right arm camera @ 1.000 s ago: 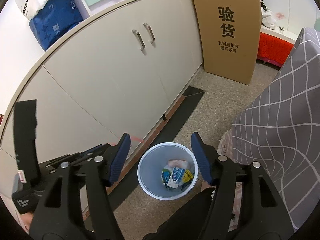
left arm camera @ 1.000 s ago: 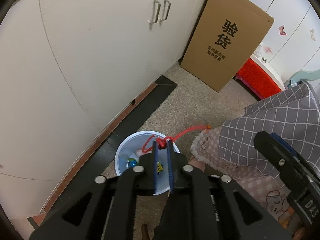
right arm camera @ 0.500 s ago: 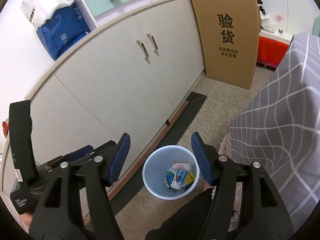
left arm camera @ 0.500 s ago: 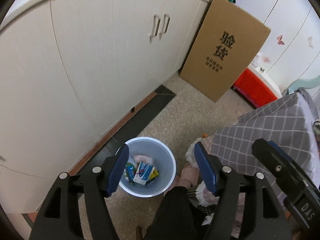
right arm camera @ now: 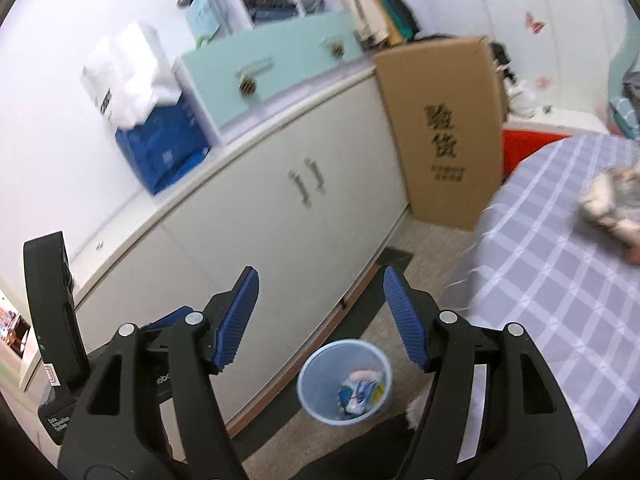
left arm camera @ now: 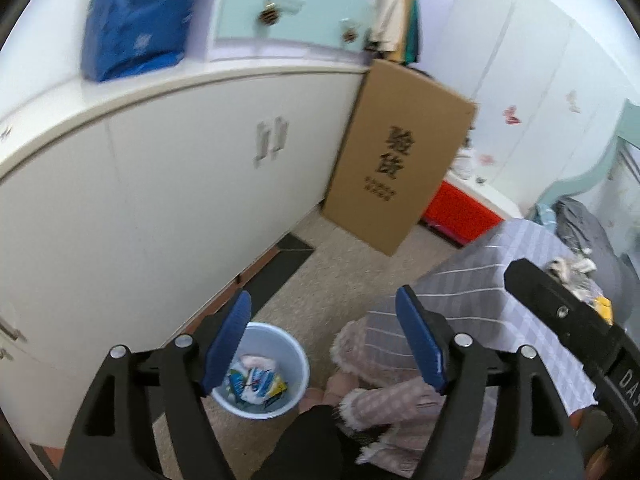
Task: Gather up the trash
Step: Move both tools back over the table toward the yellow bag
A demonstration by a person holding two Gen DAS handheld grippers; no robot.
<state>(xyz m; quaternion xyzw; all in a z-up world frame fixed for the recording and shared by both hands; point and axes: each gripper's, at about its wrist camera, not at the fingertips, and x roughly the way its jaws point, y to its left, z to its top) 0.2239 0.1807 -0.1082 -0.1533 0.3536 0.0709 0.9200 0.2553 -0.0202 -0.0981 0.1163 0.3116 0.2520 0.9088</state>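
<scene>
A light blue bin (left arm camera: 297, 354) stands on the floor by the cabinet, with wrappers and cartons (left arm camera: 256, 380) inside. My left gripper (left arm camera: 322, 300) hangs high above it; its jaws are opening and nothing is between them. My right gripper (right arm camera: 320, 276) is open and empty, also well above the bin (right arm camera: 320, 360). The trash (right arm camera: 360, 392) shows in the right wrist view too. A crumpled pale thing (right arm camera: 612, 200) lies on the checked tablecloth (right arm camera: 560, 300); I cannot tell what it is.
A white cabinet (left arm camera: 160, 200) runs along the left, with a tall cardboard box (left arm camera: 400, 156) leaning at its far end. A red crate (left arm camera: 456, 212) sits behind the box. A person's pink-clad leg (left arm camera: 384, 396) is beside the bin. The table (left arm camera: 492, 280) stands at the right.
A second ago my left gripper was shut on a red string just over the bin; its jaws have since opened and the string is gone from view. Both grippers have risen and tipped upward.
</scene>
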